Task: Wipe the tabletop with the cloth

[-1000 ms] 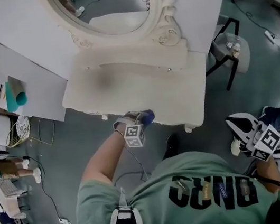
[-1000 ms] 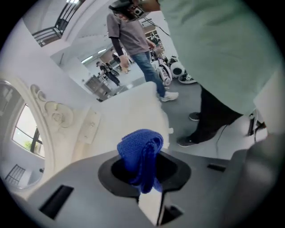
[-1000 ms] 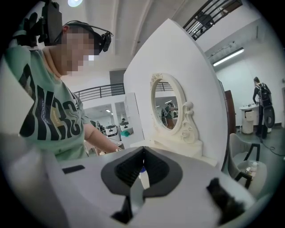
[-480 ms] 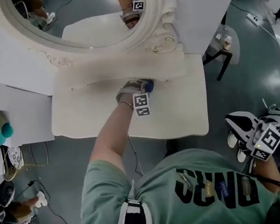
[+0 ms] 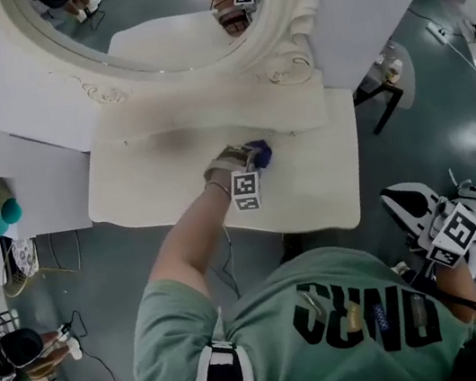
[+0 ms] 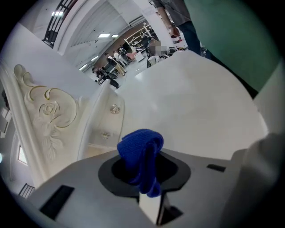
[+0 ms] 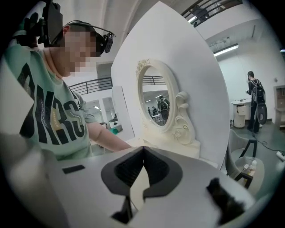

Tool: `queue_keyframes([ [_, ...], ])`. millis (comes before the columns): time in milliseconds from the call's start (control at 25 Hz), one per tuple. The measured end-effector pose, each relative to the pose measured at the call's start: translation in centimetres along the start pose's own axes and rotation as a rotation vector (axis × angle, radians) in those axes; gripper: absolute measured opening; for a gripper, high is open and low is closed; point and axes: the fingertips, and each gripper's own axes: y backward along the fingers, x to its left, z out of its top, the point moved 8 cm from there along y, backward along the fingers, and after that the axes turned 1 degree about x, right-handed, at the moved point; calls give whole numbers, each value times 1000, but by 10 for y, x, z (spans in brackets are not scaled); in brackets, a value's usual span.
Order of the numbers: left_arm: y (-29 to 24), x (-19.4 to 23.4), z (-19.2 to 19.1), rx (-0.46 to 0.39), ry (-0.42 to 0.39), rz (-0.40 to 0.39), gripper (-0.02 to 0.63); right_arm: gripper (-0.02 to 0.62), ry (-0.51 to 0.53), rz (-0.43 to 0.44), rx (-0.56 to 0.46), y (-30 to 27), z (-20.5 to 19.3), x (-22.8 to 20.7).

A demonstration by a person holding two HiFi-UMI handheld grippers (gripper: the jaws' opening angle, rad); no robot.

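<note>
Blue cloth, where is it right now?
In the head view the blue cloth is clamped in the left hand-held gripper, over the middle of the tabletop, near the mirror base.

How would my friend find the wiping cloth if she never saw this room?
Look for the cream dressing table with the big oval mirror. On its top, the left tongs pinch a small bunched cloth. It is bright blue, the only blue thing on that pale table.

We look steeply down from the head onto the tabletop [image 5: 146, 183], with the mirror [image 5: 151, 9] at 12 o'clock. Our left gripper view skims close over that tabletop. The right gripper view, from 4 o'clock, faces the same mirror.
</note>
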Motion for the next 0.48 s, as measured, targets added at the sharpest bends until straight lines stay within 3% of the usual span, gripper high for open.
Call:
queue_keyframes([
  [120, 31, -47, 4, 4, 23, -28, 89, 12, 16, 44, -8, 7, -4, -3],
  [360, 100, -170, 27, 89, 93, -114, 89, 12, 59, 140, -41, 54, -21, -1],
  [480, 132, -226, 52, 145, 69, -214, 91, 12, 79, 158, -60, 89, -31, -3],
])
